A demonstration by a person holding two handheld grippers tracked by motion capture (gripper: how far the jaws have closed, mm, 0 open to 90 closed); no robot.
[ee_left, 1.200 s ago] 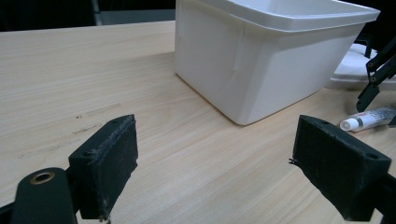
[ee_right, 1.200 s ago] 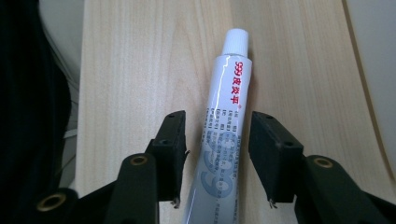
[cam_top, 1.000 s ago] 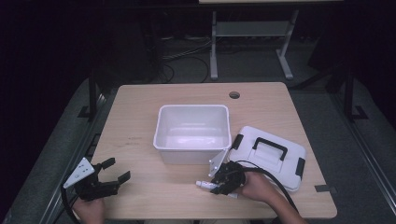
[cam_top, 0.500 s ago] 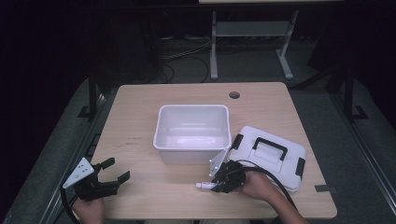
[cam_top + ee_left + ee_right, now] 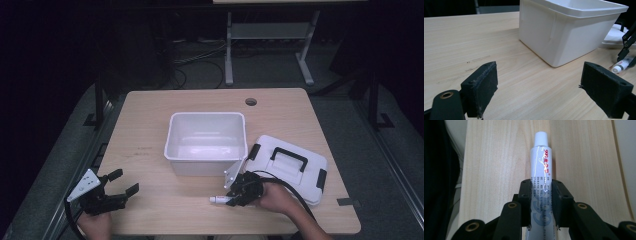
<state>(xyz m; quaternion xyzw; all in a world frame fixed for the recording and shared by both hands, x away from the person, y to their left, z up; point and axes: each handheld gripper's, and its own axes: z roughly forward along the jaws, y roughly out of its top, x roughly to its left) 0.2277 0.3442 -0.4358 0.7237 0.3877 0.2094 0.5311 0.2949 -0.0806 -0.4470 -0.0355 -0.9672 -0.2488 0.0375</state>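
A white tube [image 5: 540, 165] with red print and a white cap lies on the wooden table [image 5: 150, 130], cap pointing left in the high view [image 5: 219, 199]. My right gripper [image 5: 541, 188] has just been closing, and its pads now press on both sides of the tube's body. In the high view it [image 5: 236, 196] sits in front of the white bin [image 5: 206, 116]. My left gripper [image 5: 124, 181] rests at the near left corner, open. Nothing lies between its jaws in the left gripper view [image 5: 539, 85], where the tube's cap [image 5: 621, 66] shows far right.
The open white bin [image 5: 564, 37] stands mid-table, with nothing visible inside it. Its white lid [image 5: 300, 175] with a black handle lies flat to the right of the bin. A cable hole [image 5: 251, 101] sits near the far edge. A metal frame stands beyond the table.
The right gripper's jaws have drawn in onto the tube. Both hands and the left gripper stay where they were.
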